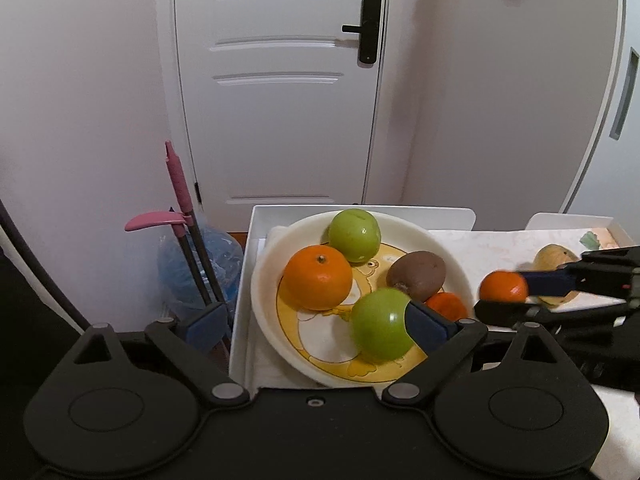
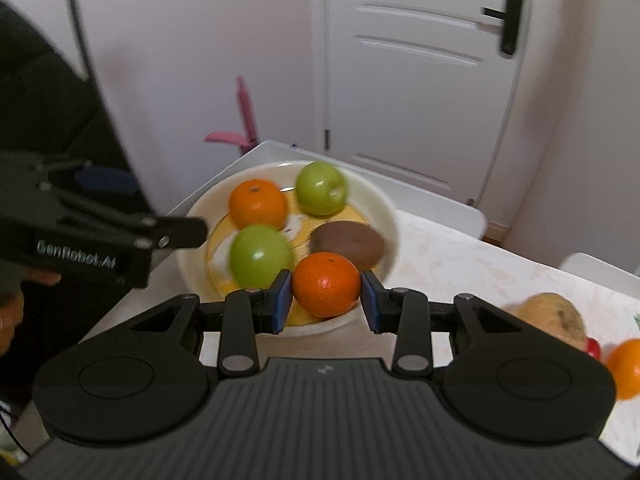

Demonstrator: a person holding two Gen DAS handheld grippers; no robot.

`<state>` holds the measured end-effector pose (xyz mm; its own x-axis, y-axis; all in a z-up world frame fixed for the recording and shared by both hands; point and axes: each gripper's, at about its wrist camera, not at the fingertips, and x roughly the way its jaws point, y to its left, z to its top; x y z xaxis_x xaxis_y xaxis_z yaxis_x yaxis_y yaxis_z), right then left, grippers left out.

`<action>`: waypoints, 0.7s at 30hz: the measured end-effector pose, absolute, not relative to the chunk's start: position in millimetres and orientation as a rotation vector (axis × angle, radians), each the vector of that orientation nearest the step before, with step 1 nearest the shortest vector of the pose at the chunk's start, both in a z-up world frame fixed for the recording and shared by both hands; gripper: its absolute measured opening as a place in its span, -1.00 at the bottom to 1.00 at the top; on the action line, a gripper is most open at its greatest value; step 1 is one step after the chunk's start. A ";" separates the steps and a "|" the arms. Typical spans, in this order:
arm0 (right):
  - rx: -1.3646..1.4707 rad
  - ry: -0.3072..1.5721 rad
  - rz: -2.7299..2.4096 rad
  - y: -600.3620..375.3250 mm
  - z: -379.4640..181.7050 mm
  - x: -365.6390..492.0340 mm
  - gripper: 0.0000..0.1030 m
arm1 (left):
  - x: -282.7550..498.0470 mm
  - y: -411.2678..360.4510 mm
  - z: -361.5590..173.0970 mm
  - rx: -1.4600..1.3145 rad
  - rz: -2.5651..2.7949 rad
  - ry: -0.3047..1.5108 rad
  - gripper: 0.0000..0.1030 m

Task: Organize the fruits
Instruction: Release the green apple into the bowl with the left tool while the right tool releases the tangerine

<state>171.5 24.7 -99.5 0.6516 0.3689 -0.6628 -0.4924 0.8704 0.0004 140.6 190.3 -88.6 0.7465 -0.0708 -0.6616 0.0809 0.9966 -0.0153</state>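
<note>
A white bowl (image 1: 264, 280) with a yellow cartoon print holds two green apples (image 1: 354, 235), a large orange (image 1: 318, 277), a brown kiwi (image 1: 418, 274) and a small orange (image 1: 447, 305). My left gripper (image 1: 316, 326) is open, its right pad beside the near green apple (image 1: 380, 324). My right gripper (image 2: 326, 300) is shut on a small orange (image 2: 326, 284) at the bowl's (image 2: 376, 200) near rim; it shows at the right of the left wrist view (image 1: 503, 286). A tan fruit (image 2: 552, 316) and another orange (image 2: 626, 368) lie on the table.
The bowl sits in a white tray (image 1: 240, 320) on a table with a pale patterned cloth (image 2: 460, 264). A pink-handled broom and dustpan (image 1: 180, 216) and a blue bag stand left of the table. A white door (image 1: 280, 80) is behind.
</note>
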 end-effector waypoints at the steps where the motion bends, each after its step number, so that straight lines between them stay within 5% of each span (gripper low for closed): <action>1: -0.199 0.709 0.503 29.5 -102.6 171.5 0.00 | 140.0 190.6 -89.0 0.017 -0.079 0.723 0.90; 9: -0.233 0.709 0.557 48.4 -119.6 176.7 0.01 | 138.8 196.8 -91.4 0.007 -0.044 0.718 0.90; 13: -0.250 0.674 0.550 49.2 -119.5 172.0 0.48 | 136.7 200.3 -89.7 -0.001 -0.029 0.710 0.90; 16: -0.253 0.661 0.538 44.9 -118.4 169.0 0.65 | 135.4 200.7 -89.3 -0.001 -0.019 0.710 0.90; 21: -0.227 0.667 0.513 37.4 -115.4 166.3 0.69 | 133.5 201.5 -89.5 0.001 -0.010 0.716 0.90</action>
